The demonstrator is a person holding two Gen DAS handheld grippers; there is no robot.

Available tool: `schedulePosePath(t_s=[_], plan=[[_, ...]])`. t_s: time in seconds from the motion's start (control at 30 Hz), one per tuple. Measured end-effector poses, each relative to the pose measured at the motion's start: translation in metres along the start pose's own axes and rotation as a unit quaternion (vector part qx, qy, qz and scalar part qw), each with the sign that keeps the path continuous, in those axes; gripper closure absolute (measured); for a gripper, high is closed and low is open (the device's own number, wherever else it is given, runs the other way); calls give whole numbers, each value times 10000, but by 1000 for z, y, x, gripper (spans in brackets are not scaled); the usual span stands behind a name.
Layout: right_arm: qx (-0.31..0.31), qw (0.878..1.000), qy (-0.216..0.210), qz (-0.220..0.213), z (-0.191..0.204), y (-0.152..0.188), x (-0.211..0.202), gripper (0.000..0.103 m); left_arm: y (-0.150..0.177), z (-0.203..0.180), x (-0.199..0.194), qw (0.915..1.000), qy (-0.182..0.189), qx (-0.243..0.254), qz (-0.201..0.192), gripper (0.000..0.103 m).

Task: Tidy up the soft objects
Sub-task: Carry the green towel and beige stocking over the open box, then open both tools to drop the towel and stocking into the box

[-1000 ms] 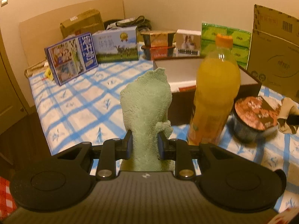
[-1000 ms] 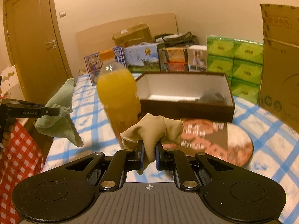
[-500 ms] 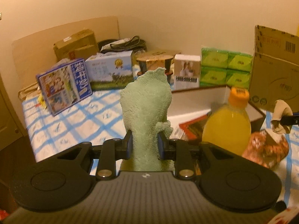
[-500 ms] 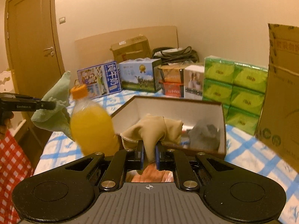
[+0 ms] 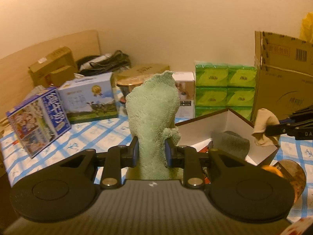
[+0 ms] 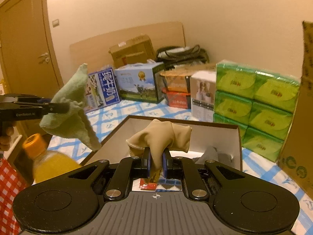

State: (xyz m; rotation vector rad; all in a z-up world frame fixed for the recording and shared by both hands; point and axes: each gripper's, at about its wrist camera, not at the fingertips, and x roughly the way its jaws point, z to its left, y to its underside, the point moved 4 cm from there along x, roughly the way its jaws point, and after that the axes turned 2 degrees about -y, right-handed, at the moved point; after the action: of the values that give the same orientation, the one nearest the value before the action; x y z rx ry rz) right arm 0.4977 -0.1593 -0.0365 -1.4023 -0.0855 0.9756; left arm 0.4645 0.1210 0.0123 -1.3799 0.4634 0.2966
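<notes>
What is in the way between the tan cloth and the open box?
Nothing visible. The right gripper holds the tan cloth just in front of the open box, whose top is uncovered. A grey cloth already lies inside at the right, leaving bare floor beside it.

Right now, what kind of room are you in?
Probably a room in a home, maybe a bedroom or storeroom. There's a wooden door, a blue checked cloth spread under everything, and stacked green tissue packs and cardboard boxes along the wall.
</notes>
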Motion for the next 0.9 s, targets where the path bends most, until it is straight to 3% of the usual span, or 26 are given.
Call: schedulePosePath(t_s=[0.23,0.63,0.77,0.9], plan=[[-81,9991,56,406,-15,-7,49,91,-4,-10,68,9983,328,214,440,79],[68,9963,169,838,-31,-12,118,91,8,-27,148,9899,746,592,1049,77],[110,9959,187,873,-32,-12,131,91,12,-30,166,9885,735,596,1178,61],[83,9954,225,928,-33,-12,141,91,15,-34,179,9884,540,670,1254,59]])
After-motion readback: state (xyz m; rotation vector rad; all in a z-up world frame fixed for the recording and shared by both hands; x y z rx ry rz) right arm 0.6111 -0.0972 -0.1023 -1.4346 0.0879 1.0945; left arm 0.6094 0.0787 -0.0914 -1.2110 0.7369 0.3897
